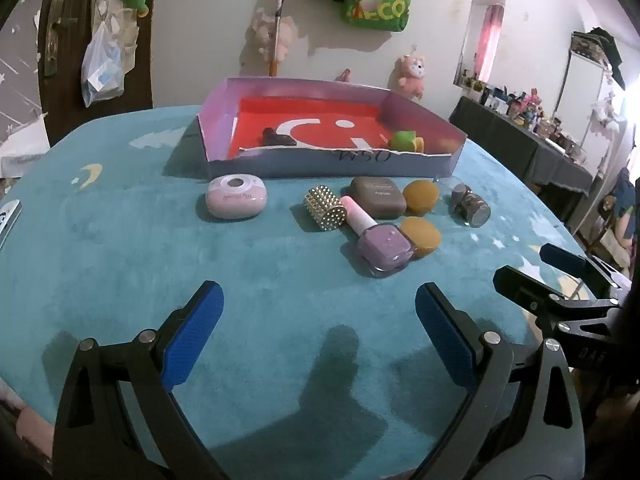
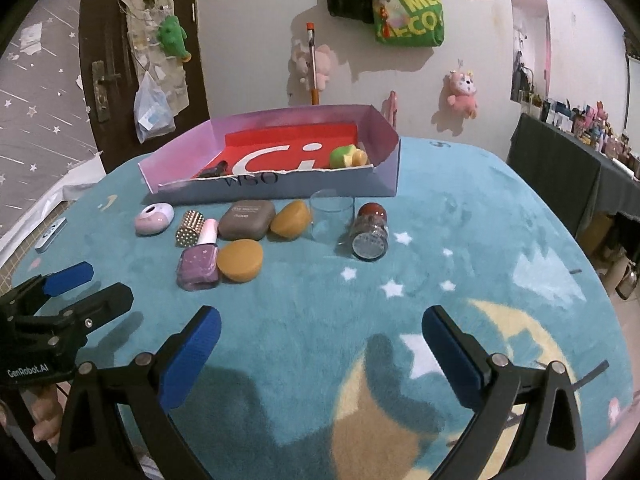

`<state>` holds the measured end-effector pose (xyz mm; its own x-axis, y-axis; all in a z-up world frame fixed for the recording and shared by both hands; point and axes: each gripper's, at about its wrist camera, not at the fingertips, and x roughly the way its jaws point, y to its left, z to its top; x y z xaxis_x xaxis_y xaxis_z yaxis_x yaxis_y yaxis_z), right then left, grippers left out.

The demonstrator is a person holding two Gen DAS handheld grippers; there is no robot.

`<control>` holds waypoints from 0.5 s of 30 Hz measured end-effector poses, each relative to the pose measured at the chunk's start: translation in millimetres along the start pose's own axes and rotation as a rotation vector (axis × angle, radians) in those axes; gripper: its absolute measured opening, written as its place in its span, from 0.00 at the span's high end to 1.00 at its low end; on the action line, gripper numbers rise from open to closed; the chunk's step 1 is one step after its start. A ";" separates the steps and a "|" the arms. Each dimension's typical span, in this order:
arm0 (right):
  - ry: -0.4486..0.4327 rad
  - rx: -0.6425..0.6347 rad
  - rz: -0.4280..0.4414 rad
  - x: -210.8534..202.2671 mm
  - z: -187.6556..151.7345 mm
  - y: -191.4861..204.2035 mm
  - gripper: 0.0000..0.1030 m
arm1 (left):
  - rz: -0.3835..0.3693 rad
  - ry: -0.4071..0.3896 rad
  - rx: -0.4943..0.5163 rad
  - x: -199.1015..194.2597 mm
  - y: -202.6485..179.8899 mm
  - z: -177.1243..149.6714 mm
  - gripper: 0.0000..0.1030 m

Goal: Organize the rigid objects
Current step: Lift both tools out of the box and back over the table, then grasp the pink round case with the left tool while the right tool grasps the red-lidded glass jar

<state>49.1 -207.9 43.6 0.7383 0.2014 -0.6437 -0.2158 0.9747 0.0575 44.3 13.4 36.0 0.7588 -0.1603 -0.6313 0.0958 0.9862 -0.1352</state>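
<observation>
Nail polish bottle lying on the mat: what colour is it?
Lilac nail polish bottle, pale pink cap; clearest in the left wrist view.

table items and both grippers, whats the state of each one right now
left gripper: open, empty
right gripper: open, empty
cardboard box: open-topped, holds two small items
nail polish bottle: lying on its side, capped
glitter jar: lying on its side
clear cup: upright, empty
gold studded cylinder: lying on its side
brown case: closed, flat
pink case: closed, flat
</observation>
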 end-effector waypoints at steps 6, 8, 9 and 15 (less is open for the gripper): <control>0.010 -0.002 -0.007 5.5 2.4 0.0 0.00 | 0.003 0.004 -0.010 3.2 4.7 3.2 0.05; 0.015 0.002 -0.006 7.6 4.4 -0.7 0.00 | 0.006 0.008 -0.014 5.6 6.5 5.6 0.05; 0.019 0.004 -0.006 9.4 5.8 -1.6 0.00 | 0.006 0.010 -0.017 6.7 7.7 7.0 0.05; 0.021 0.018 -0.006 17.5 12.8 -6.7 0.00 | 0.018 0.022 -0.024 14.5 13.1 14.8 0.05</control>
<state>71.7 -209.7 41.7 0.7262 0.1941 -0.6596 -0.1998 0.9775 0.0677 66.1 24.6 36.4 0.7462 -0.1440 -0.6500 0.0669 0.9876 -0.1420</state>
